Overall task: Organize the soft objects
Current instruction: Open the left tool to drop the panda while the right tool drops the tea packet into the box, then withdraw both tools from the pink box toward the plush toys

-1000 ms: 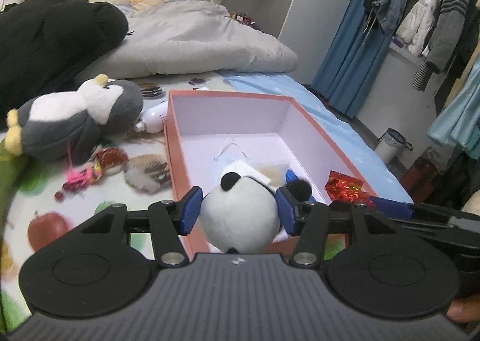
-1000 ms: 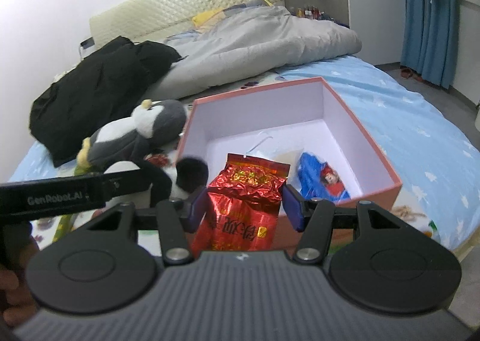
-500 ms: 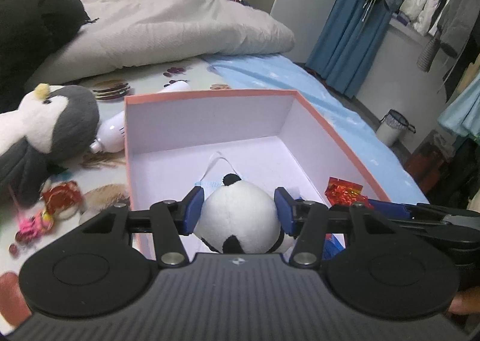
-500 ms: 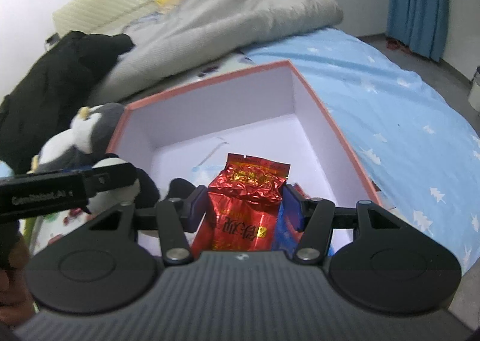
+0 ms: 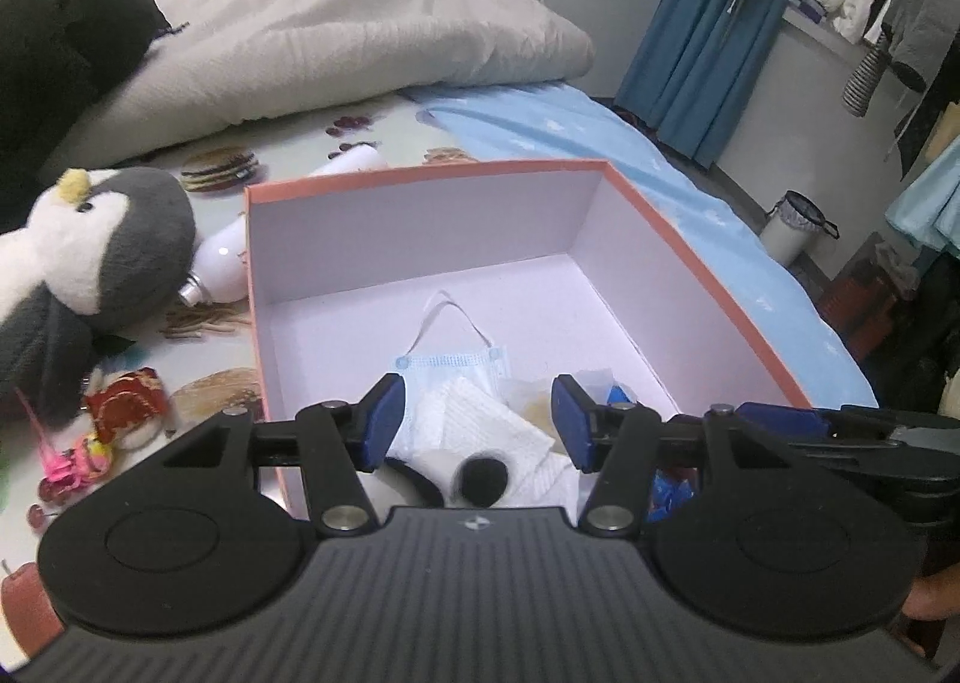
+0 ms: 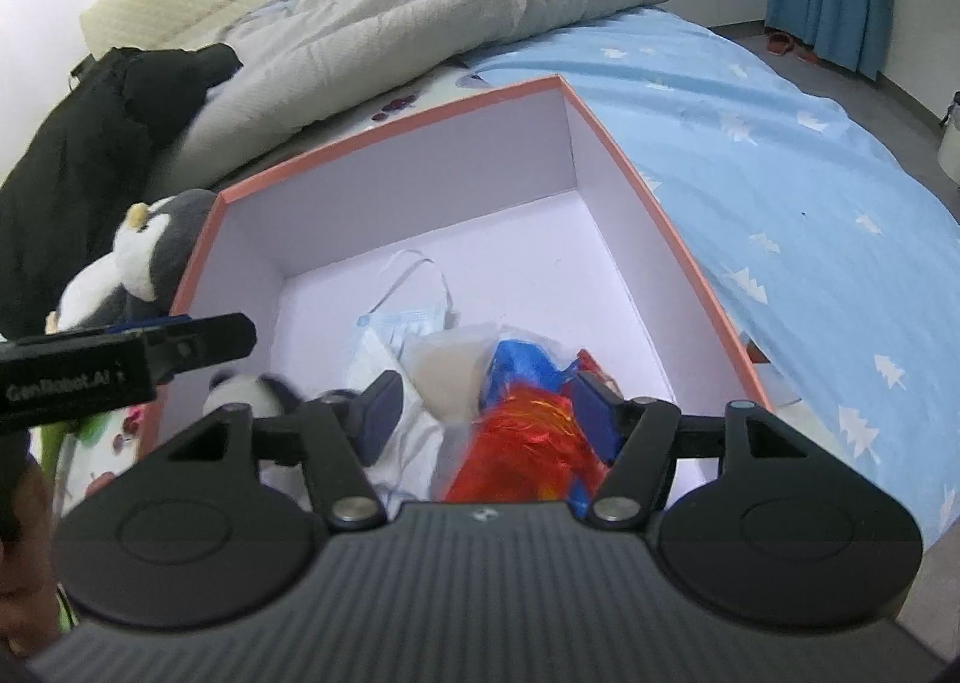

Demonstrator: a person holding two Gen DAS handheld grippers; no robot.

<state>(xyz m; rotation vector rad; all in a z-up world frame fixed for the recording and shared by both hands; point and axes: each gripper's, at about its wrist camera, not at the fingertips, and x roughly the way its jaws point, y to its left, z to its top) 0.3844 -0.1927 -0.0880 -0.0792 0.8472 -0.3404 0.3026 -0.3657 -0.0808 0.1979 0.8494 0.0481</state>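
My left gripper (image 5: 477, 422) hangs over the near end of the pink box (image 5: 420, 179). Its jaws are opening with nothing between them, and the small panda plush (image 5: 474, 479) lies just below in the box. My right gripper (image 6: 486, 413) is over the same box (image 6: 384, 143), its jaws opening. A blurred red foil packet (image 6: 528, 443) sits between them, clear of the left pad. In the box lie a face mask (image 6: 402, 323), white tissue (image 5: 480, 419) and a blue packet (image 6: 522, 365).
A grey and white penguin plush (image 5: 102, 245) lies on the bed left of the box, with a white bottle (image 5: 222, 263) and small trinkets (image 5: 120, 407) nearby. Behind are a grey duvet (image 5: 336, 41) and black clothing (image 5: 54, 53). A bin (image 5: 792, 221) stands on the floor to the right.
Both grippers moved forward over the box. The panda has dropped out of the left jaws into the box. The right jaws have widened and the red packet is slipping down.
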